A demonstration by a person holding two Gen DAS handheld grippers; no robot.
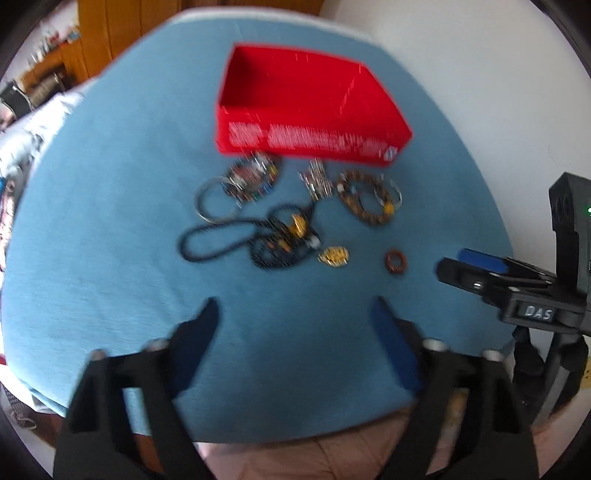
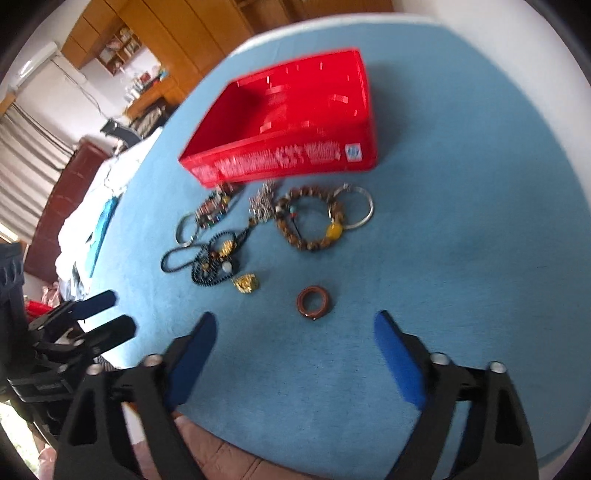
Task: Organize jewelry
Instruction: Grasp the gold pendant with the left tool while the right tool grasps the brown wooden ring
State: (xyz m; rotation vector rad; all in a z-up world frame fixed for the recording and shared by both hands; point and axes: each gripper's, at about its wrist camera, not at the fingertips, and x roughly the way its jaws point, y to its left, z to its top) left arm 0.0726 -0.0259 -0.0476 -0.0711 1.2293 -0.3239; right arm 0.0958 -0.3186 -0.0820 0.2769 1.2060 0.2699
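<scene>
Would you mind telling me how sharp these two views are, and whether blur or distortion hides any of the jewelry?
Left wrist view: motion blur smears the red box print and the black bead necklace. Right wrist view: somewhat sharper, the brown ring reads clearly, though the box lettering stays illegible. Both: fisheye bends the blue cloth edges and darkens the corners.

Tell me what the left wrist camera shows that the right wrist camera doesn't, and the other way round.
Only the left wrist view shows the right gripper from the side, fingers close together, and its own open left gripper.

Only the right wrist view shows wooden cabinets, a white air conditioner, and the left gripper side-on.

Both show the blue cloth, the empty red box, the brown ring, the beaded bracelet and the black necklace.
</scene>
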